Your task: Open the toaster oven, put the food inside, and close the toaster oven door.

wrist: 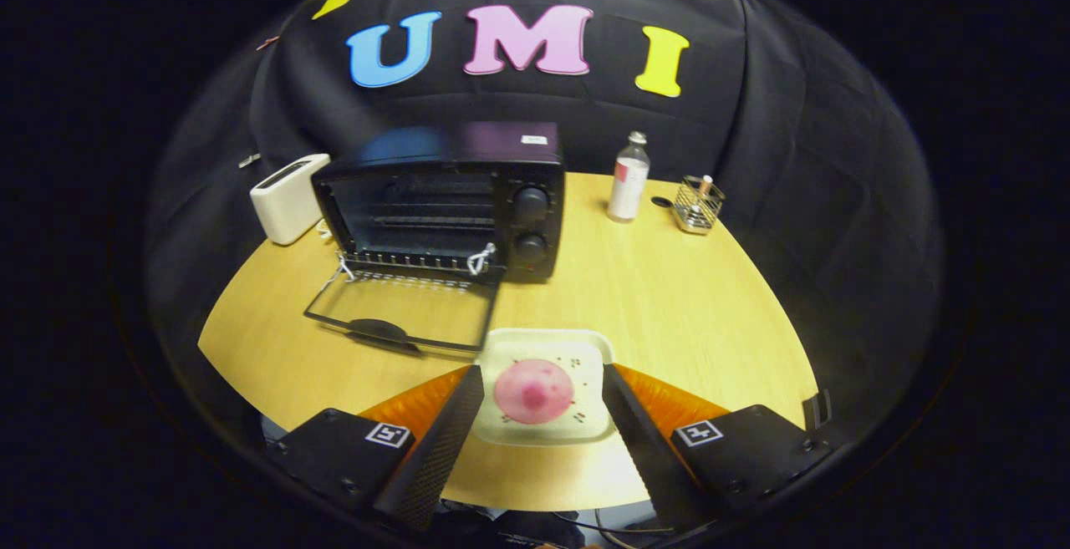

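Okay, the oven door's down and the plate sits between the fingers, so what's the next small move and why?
Probably close the gripper on the white plate holding the pink food. The fingers stand open on either side of the plate, and the toaster oven door already lies open.

Gripper (542, 394) is level w/ both fingers (441, 440) spread wide apart, jaws open, nothing pressed btwn them.
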Demonstrator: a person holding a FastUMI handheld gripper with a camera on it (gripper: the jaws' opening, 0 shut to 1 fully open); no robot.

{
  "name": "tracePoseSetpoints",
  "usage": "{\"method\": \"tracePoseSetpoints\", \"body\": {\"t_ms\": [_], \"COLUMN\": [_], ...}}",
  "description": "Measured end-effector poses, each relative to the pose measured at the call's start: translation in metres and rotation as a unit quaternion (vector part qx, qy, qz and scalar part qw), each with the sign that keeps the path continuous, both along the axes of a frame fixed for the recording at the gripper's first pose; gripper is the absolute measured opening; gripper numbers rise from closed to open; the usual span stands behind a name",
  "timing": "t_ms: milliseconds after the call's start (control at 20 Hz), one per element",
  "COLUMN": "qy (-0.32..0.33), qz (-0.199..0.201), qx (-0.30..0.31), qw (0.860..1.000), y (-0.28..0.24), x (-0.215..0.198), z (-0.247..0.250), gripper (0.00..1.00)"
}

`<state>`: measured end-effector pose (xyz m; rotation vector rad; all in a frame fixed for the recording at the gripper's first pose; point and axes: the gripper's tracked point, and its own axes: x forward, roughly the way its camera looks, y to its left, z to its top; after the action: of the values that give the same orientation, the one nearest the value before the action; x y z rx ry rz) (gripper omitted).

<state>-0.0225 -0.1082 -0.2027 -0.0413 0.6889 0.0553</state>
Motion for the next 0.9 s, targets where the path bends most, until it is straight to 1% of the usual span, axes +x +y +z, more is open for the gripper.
{"method": "tracePoseSetpoints", "body": {"t_ms": [100, 300, 400, 500, 550, 600, 700, 800, 850, 900], "qy": [0.037, 0.114, 0.141, 0.171, 0.187, 0.199, 0.214, 0.229, 0.237, 0.234], "qz": [-0.005, 0.003, 0.012, 0.026, 0.030, 0.033, 0.035, 0.033, 0.031, 0.031], "qx": [0.010, 0.046, 0.051, 0.061, 0.063, 0.063, 0.068, 0.076, 0.079, 0.089], "qw": [0.999, 0.992, 0.989, 0.983, 0.980, 0.977, 0.974, 0.970, 0.968, 0.968], "y": [-0.018, -0.037, -0.043, -0.044, -0.045, -0.046, -0.051, -0.055, -0.056, -0.054], "x": [0.002, 0.015, 0.023, 0.025, 0.023, 0.023, 0.029, 0.033, 0.033, 0.039], "z": [-0.014, -0.051, -0.068, -0.086, -0.094, -0.101, -0.116, -0.124, -0.124, -0.127], "gripper": [0.98, 0.98, 0.94, 0.92, 0.90, 0.82, 0.73, 0.72, 0.69, 0.59]}}
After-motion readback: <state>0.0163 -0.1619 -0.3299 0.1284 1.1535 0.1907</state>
